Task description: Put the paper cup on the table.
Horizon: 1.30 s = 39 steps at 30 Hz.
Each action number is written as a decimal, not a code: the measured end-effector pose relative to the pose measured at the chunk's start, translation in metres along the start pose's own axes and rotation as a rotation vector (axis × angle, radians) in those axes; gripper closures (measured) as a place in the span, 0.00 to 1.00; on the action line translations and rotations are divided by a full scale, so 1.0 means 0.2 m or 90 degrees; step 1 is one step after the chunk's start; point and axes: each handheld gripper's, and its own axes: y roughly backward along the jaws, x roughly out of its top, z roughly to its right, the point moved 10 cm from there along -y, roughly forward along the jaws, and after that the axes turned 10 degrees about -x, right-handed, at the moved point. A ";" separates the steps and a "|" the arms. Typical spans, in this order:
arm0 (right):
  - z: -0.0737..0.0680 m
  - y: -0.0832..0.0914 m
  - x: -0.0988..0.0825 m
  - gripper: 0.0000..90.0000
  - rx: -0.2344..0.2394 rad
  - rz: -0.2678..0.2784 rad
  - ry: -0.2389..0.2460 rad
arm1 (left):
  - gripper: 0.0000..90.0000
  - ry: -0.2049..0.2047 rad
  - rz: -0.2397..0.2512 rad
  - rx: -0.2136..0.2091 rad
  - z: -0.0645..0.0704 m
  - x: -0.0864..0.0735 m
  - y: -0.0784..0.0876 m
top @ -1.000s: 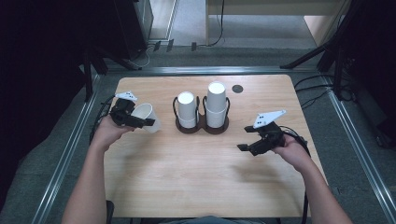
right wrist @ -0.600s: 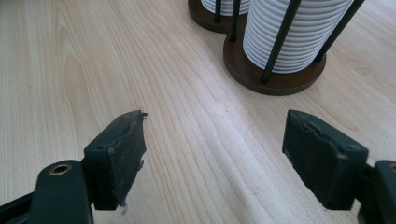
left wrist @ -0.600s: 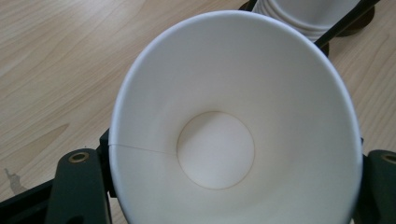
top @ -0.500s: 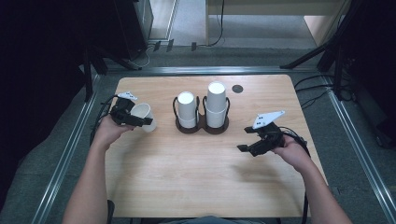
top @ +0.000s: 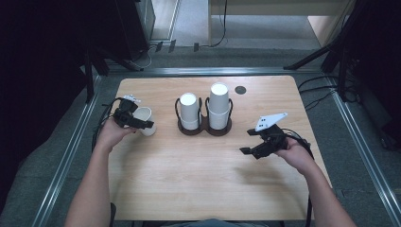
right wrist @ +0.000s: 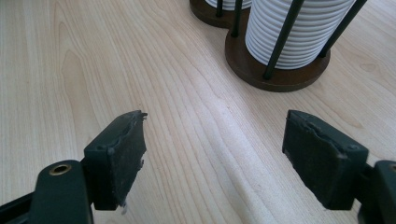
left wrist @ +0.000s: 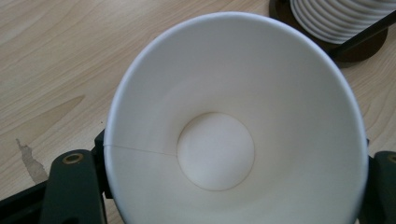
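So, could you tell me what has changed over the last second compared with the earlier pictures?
The left gripper has tipped the paper cup from lying on its side, mouth facing right, towards upright, mouth now facing up, and shifted it slightly away from the cup holder. Its jaws have just been opening a little, with the cup between them. The right gripper, jaws open, and both cup stacks stayed put.

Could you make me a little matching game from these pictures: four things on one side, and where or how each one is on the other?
Things:
1. paper cup
2. right gripper
3. taller cup stack
4. dark round spot

States:
A. stands in the right half of the dark holder
B. lies flat on the table near its far edge
C. sits between the left gripper's jaws, mouth toward that camera
D. open and holding nothing, above bare wood

Pairs: 1-C, 2-D, 3-A, 4-B
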 end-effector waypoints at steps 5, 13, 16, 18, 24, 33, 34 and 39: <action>0.00 0.00 0.00 0.24 0.000 0.000 0.000 | 0.24 0.000 0.005 0.009 0.00 0.00 -0.01; 0.00 0.00 -0.01 0.24 0.001 -0.007 -0.001 | 0.24 -0.002 -0.008 0.010 0.00 -0.01 -0.02; 0.00 0.00 -0.01 0.24 0.001 -0.007 0.000 | 0.20 -0.002 -0.013 0.005 0.00 -0.02 -0.04; 0.00 0.00 -0.01 0.24 0.001 -0.007 0.001 | 0.19 0.002 -0.016 -0.006 0.01 -0.02 -0.04; 0.00 0.00 -0.01 0.24 0.001 -0.007 0.002 | 0.12 0.001 -0.009 -0.015 0.02 -0.01 -0.04; 0.00 0.00 -0.01 0.24 -0.001 -0.009 0.005 | 0.04 0.011 0.000 -0.029 0.04 0.00 -0.02; 0.00 0.00 -0.01 0.24 -0.001 -0.010 0.005 | 0.02 0.009 -0.001 -0.029 0.04 0.00 -0.02; 0.00 -0.01 -0.02 0.24 -0.001 -0.012 0.006 | 0.02 0.014 0.019 -0.036 0.06 0.02 0.02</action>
